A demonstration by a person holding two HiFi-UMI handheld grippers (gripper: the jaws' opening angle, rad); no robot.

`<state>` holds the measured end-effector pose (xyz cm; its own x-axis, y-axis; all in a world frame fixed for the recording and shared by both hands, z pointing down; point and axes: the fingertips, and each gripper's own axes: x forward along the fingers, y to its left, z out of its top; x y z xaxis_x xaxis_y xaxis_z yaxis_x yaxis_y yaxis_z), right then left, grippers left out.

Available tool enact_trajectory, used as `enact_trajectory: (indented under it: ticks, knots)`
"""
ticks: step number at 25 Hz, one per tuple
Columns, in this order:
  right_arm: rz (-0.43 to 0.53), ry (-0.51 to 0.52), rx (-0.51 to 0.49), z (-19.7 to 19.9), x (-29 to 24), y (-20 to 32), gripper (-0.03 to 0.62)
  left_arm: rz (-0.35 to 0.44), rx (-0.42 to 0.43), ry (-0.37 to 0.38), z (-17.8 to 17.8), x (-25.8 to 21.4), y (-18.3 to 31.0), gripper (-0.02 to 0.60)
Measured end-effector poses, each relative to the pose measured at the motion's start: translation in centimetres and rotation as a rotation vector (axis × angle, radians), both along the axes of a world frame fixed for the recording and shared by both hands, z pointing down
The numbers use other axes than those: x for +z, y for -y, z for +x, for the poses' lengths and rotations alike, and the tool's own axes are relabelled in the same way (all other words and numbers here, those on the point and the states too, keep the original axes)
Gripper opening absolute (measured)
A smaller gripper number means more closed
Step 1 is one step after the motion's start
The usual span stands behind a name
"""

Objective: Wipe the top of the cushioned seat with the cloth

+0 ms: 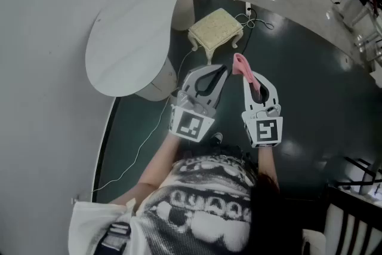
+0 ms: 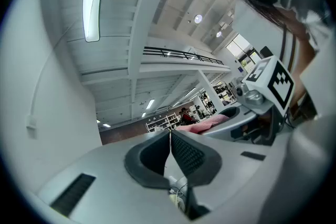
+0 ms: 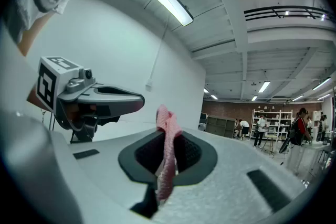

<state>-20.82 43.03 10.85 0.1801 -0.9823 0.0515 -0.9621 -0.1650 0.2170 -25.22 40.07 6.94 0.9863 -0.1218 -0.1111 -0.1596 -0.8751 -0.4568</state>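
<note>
Right gripper [image 3: 169, 157] tight on pink cloth [image 3: 167, 123], cushioned seat [image 1: 216, 27] well beyond.

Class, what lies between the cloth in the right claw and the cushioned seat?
Only bare dark floor, shown in the head view; the cloth pinched in the right claw is apart from the cushioned seat.

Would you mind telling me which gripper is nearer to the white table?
Left. The left gripper is just right of the white table; the right gripper, holding the pink cloth, is farther right.
</note>
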Motion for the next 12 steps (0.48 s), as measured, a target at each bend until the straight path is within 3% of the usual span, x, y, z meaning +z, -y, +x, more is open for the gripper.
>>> enact_trajectory:
  ticks: [12]
  knots:
    - [0.021,0.027,-0.004,1.2,1.2,-0.3,0.011,-0.034,-0.016,0.038,0.3,2.0,0.1,0.006]
